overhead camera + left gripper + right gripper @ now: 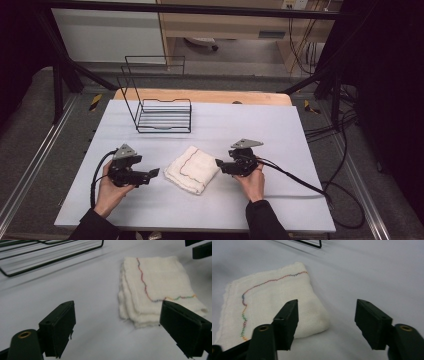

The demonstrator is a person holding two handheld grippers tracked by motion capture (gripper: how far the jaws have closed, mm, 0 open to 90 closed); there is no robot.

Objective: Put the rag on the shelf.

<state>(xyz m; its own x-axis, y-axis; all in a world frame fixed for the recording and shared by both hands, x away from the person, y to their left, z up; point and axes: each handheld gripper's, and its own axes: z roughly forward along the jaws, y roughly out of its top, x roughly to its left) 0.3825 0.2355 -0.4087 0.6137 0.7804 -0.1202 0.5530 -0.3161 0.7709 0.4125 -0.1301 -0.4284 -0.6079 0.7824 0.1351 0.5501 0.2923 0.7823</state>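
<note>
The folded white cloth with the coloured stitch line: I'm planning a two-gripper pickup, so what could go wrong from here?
1. The folded white cloth lies in loose layers; a jaw may catch only the top one and unfold it.
2. Left gripper and right gripper, both open, flank it closely and could collide.

My desk (280, 125) has a pale grey top with a strip of bare wood at its far edge, and it stands on grey carpet (30, 125). Beyond it I see a wooden cabinet (220, 22), black frame bars (200, 8) and black cables (345, 150) trailing across the floor.
</note>
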